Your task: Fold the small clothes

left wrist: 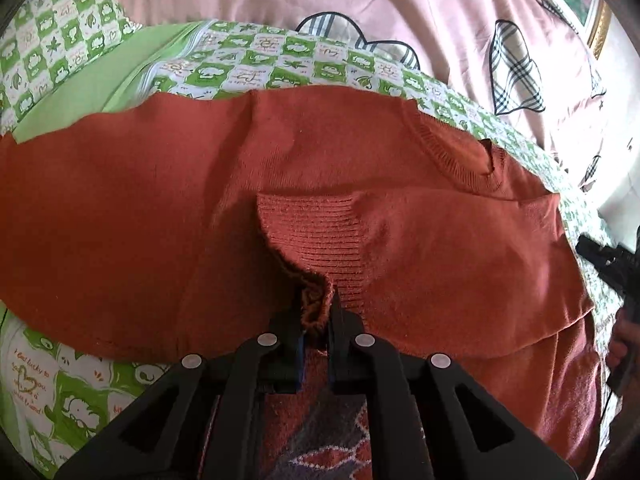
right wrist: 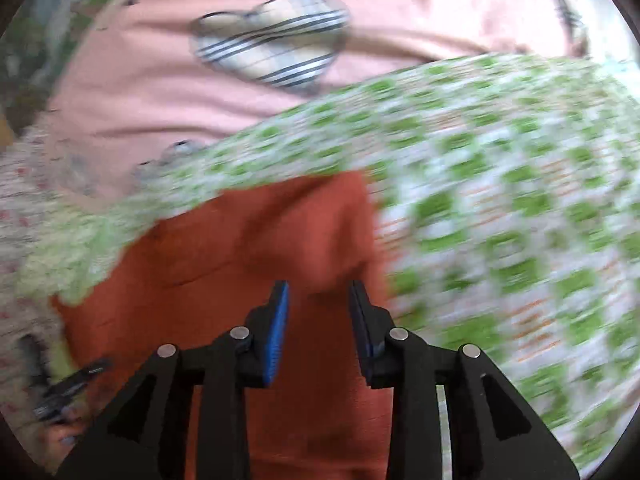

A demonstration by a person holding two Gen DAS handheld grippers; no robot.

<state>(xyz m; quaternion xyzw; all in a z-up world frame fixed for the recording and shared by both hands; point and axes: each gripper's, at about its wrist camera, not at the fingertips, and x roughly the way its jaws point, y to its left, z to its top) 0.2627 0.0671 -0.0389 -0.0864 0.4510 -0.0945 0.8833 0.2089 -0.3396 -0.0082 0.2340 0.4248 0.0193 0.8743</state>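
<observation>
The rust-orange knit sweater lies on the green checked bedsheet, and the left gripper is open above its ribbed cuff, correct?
Not quite. The left gripper is shut on the ribbed cuff of the rust-orange knit sweater, as the left wrist view shows. The sweater does lie on the green checked bedsheet.

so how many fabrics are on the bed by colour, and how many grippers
Rust-orange: 1, the sweater, its ribbed cuff pinched in the left gripper
Green-and-white: 1, the checked sheet
Pink: 1, the heart-print quilt
Black: 2, left gripper and right gripper, which is open
Total: 5
</observation>
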